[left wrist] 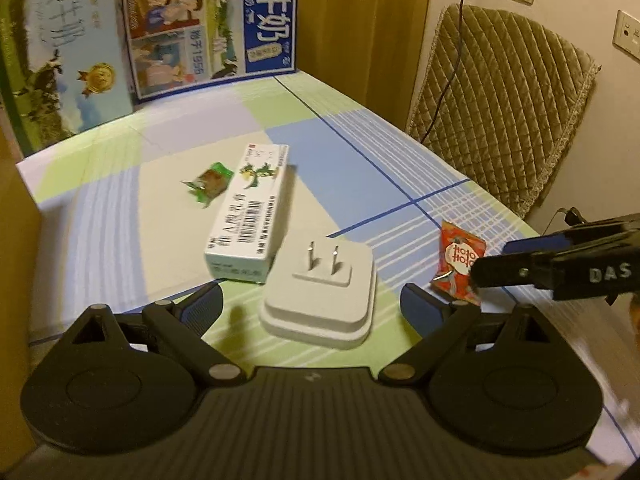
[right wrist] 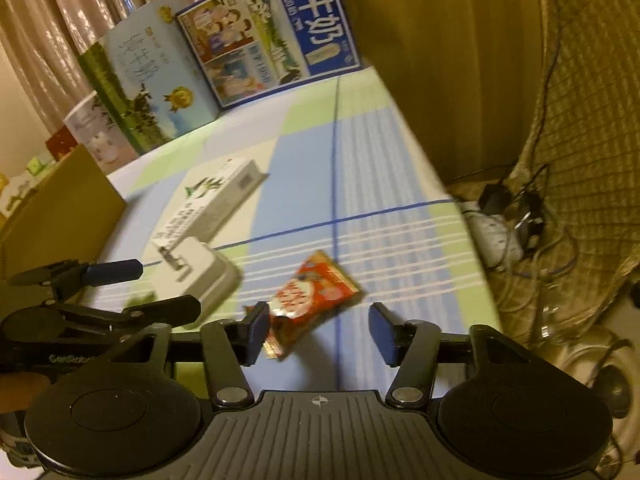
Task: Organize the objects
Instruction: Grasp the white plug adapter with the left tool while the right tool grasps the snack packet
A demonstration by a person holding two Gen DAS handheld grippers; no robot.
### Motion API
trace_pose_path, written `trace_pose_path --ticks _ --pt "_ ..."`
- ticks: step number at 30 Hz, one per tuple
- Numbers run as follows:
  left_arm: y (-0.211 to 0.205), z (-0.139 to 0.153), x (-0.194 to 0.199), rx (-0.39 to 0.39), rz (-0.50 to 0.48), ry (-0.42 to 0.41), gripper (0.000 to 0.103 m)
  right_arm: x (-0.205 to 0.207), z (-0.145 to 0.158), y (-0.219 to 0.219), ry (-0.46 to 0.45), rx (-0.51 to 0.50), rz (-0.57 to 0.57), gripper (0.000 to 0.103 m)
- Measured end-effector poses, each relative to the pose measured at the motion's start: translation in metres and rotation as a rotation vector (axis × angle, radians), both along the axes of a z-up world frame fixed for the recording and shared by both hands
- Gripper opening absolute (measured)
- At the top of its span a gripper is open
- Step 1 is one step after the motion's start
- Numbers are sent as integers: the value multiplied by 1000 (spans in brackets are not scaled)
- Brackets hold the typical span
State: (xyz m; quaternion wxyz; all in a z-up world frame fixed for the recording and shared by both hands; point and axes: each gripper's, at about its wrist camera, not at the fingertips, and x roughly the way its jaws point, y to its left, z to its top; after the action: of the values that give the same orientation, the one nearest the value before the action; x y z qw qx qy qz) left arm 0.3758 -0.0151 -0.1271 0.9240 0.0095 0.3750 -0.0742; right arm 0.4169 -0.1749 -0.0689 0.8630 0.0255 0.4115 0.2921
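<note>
The bench (left wrist: 340, 152) is covered with a smooth checked cloth in pale green, blue, lilac and cream, crossed by thin dark-blue lines. On it lie a long white cardboard box with a green plant print and barcode (left wrist: 248, 212), a small green foil sweet wrapper (left wrist: 208, 184) just beside it, a white square plug adapter lying prongs-up (left wrist: 320, 300), and a red printed snack packet (left wrist: 458, 262). Tall printed milk cartons (left wrist: 212, 28) stand along the far edge.
</note>
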Motion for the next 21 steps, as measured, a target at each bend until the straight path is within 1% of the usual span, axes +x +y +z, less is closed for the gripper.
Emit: trace_pose_path --ticks 2,4,5,8,10,13,17,19,21 --pt "-4 -3 5 7 -11 7 84 -3 1 -1 -26 -15 6 68" --pt "-6 -5 7 18 -21 8 63 -9 1 1 -57 -42 25 73" --pt "-6 -6 6 21 -19 12 62 -12 1 3 -72 -59 38 76" --pt "-3 -5 -5 23 -8 19 62 -19 1 8 -83 -67 48 77" --pt "1 -4 -16 42 13 23 61 -22 1 12 -56 -54 31 77" --pt "7 -3 -34 40 39 25 61 -22 -2 21 0 -13 20 76" --pt "10 -3 -48 35 53 15 62 -13 -5 40 -12 -1 -8 76" --pt "11 -4 -50 28 56 11 61 -8 -6 49 -26 -11 -8 75" --pt "13 -5 -51 17 60 15 62 -5 -8 60 -52 -47 11 69"
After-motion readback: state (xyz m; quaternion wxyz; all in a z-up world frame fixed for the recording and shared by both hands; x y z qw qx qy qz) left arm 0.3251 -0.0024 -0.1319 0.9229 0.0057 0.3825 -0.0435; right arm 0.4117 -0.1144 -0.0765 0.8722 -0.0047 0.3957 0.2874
